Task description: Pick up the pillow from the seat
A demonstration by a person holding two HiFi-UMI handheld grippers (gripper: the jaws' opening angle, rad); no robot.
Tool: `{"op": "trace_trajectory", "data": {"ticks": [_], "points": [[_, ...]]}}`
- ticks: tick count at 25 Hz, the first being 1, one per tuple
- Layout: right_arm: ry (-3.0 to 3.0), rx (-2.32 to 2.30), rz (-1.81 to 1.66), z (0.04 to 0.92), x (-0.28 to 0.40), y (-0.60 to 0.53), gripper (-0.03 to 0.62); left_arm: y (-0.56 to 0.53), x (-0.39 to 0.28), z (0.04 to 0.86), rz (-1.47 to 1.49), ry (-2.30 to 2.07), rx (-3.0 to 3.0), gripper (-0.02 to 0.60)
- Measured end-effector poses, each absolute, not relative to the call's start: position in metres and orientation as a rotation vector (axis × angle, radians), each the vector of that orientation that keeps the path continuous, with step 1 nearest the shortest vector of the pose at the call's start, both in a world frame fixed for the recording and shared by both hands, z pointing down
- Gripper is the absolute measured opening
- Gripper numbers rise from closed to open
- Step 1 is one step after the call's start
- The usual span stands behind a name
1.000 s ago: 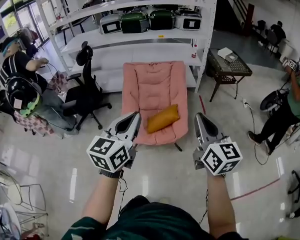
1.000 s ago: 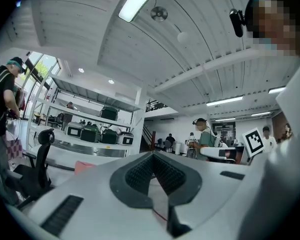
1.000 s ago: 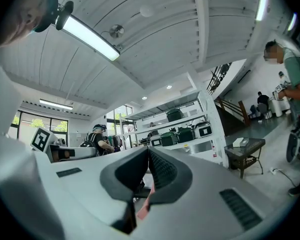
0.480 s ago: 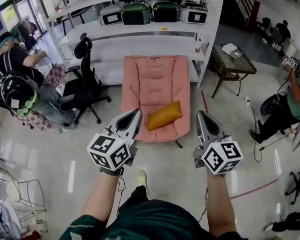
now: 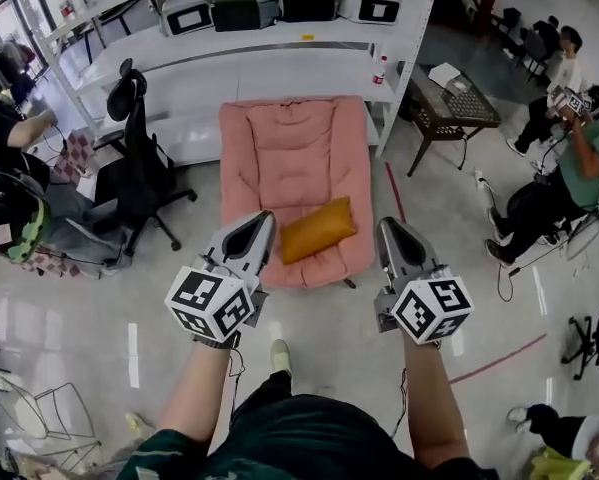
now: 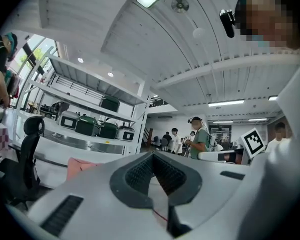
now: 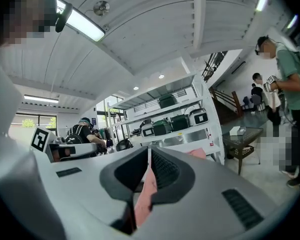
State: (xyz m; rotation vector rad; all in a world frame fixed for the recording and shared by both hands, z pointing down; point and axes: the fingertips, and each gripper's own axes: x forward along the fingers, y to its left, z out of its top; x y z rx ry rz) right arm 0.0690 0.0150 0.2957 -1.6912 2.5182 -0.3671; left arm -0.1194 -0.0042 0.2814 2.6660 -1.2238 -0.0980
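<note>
An orange pillow (image 5: 316, 229) lies slantwise on the front of the seat of a pink padded lounge chair (image 5: 289, 148). In the head view both grippers are held in the air in front of the chair. My left gripper (image 5: 265, 216) points at the seat's left front, just left of the pillow. My right gripper (image 5: 387, 223) is to the right of the pillow, past the chair's edge. Both are shut with nothing in them and apart from the pillow. The left gripper view shows its jaws meeting at the left gripper's tip (image 6: 153, 154), with a corner of the chair (image 6: 79, 165) behind. The pillow is hidden in both gripper views.
White shelving (image 5: 279, 63) with several cookers (image 5: 244, 3) stands behind the chair. A black office chair (image 5: 139, 163) is at its left, a dark side table (image 5: 449, 103) at its right. People sit at the far left (image 5: 9, 208) and right (image 5: 569, 168).
The view has come closer to the chair, and the pillow now sits nearer to and between the gripper tips. Both grippers stay shut.
</note>
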Motion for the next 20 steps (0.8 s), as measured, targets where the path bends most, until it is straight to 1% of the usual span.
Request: {"op": "trace_trajectory", "data": {"ticks": [12, 20], "points": [[2.463, -1.831, -0.424, 0.330, 0.027, -0.077, 0.005, -0.113, -0.152, 0.309, -0.075, -1.083, 2.725, 0.005], [2.450, -1.907, -0.469, 0.355, 0.038, -0.105, 0.011, -0.149, -0.145, 0.331, -0.073, -1.037, 2.722, 0.005]]}}
